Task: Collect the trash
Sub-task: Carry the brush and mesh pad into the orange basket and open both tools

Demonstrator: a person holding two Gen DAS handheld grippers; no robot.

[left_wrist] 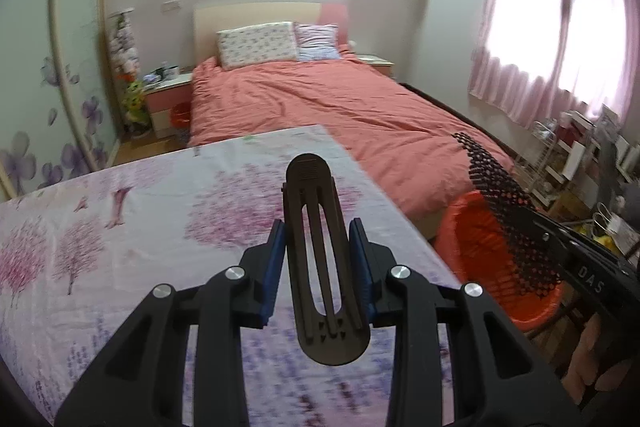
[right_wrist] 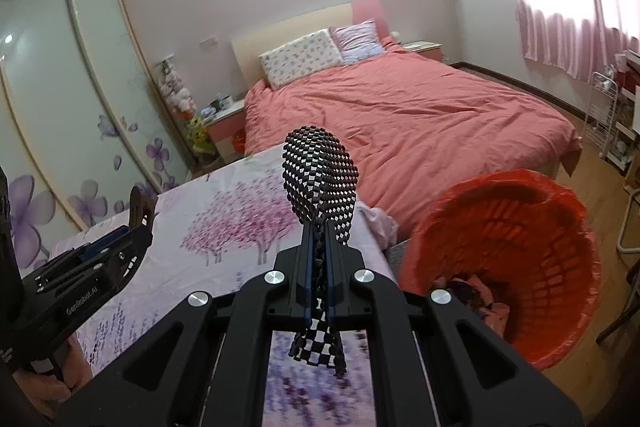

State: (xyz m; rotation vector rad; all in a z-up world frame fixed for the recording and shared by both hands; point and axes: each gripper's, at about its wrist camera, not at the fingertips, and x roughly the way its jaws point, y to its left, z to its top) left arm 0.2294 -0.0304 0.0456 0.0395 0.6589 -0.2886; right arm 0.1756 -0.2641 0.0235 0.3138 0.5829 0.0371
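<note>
Left gripper (left_wrist: 320, 259): you have it clamped on a dark slotted plastic piece (left_wrist: 320, 247), standing upright at centre frame above the floral tablecloth (left_wrist: 140, 227).
Right gripper (right_wrist: 318, 267): it is clenched on a black mesh piece (right_wrist: 320, 179), pinched thin between the pads at centre frame, with its lower end dangling below them.
Slotted piece, handling: it looks stiff and light, probably smooth; your mid-length hold on its flat sides seems secure.
Mesh piece, handling: it looks flexible and light, made of small linked blocks, so expect it to flop and swing. Your hold sits at its narrow neck, which suits it.
Orange bin (right_wrist: 520, 259): lined with an orange bag, it stands at lower right of the right wrist view, just beside the table edge and the foot of the bed (right_wrist: 400, 115).
Bin contents: crumpled pinkish and dark scraps lie at the bottom; what they are you cannot tell.
</note>
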